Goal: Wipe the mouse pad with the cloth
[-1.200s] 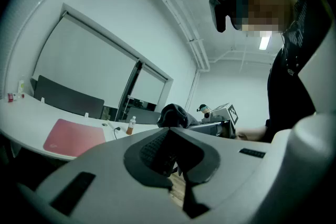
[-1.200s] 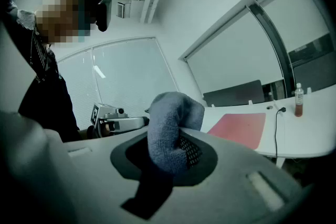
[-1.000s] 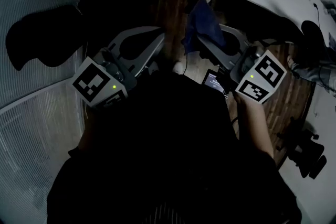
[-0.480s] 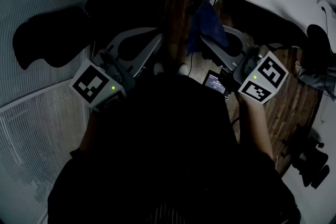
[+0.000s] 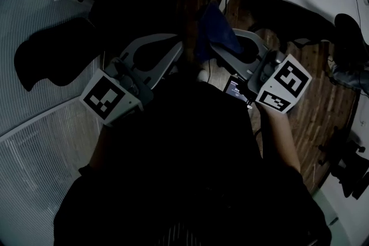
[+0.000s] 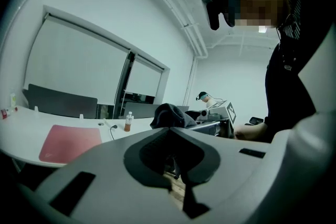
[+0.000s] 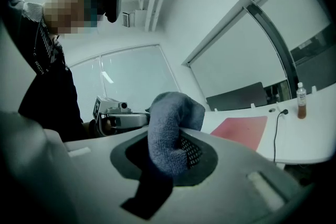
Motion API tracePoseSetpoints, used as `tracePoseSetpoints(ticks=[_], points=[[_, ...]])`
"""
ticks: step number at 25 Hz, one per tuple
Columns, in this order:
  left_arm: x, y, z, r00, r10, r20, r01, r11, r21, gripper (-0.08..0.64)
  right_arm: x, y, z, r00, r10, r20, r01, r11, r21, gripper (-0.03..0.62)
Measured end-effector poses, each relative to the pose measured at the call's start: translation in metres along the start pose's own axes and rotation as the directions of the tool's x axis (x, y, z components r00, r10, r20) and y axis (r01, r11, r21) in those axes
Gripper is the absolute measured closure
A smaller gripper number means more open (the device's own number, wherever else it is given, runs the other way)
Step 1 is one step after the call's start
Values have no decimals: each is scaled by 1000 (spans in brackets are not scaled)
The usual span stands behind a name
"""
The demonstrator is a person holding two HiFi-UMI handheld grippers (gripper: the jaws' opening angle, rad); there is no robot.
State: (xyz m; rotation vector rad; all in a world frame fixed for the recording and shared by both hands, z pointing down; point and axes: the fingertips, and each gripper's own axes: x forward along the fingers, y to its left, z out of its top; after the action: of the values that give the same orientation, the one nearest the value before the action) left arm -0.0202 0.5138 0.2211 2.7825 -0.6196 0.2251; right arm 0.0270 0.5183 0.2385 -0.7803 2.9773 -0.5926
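Blue cloth [image 7: 170, 131] clamped in right hand-held gripper [image 5: 219, 48]; bottle [image 7: 301, 94], cable [image 7: 276, 128] near mouse pad [image 7: 241, 131]

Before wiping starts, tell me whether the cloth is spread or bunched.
Bunched: the cloth bulges in a wad, pinched between the right tongs.

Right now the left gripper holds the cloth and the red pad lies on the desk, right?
Not quite: the right gripper holds the cloth, as the right gripper view shows. The red pad does lie on the desk.

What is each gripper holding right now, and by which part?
The right gripper pinches the blue terry cloth at a bunched fold; the left gripper is shut on nothing.
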Motion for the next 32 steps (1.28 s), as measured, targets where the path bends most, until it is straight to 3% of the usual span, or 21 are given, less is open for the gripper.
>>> tracePoseSetpoints(ticks=[3,7,15,24,27,32], points=[[7,4,-2,999,-27,-23,27,1000,-11,554,-4,-6,2,1000,-26,0,26,1000,-8,517],[22,27,-1,997,-58,-50,57,998,-19,553,1,-23,5,989,-138,-58,132,986,-98,517],[55,74,42,966,-257,-16,257,966,38,552,36,-58,44,945,-322,-49,311,937,-162,515],[59,81,55,904,-426,-31,426,898,108,552,48,-63,67,930,-366,35,368,928,-57,515],[50,113,57,901,-432,-28,433,897,90,552,73,-76,70,922,-387,34,387,922,-19,515],[21,171,43,910,-413,-28,414,906,86,552,129,-86,60,931,-365,12,365,931,-7,515]])
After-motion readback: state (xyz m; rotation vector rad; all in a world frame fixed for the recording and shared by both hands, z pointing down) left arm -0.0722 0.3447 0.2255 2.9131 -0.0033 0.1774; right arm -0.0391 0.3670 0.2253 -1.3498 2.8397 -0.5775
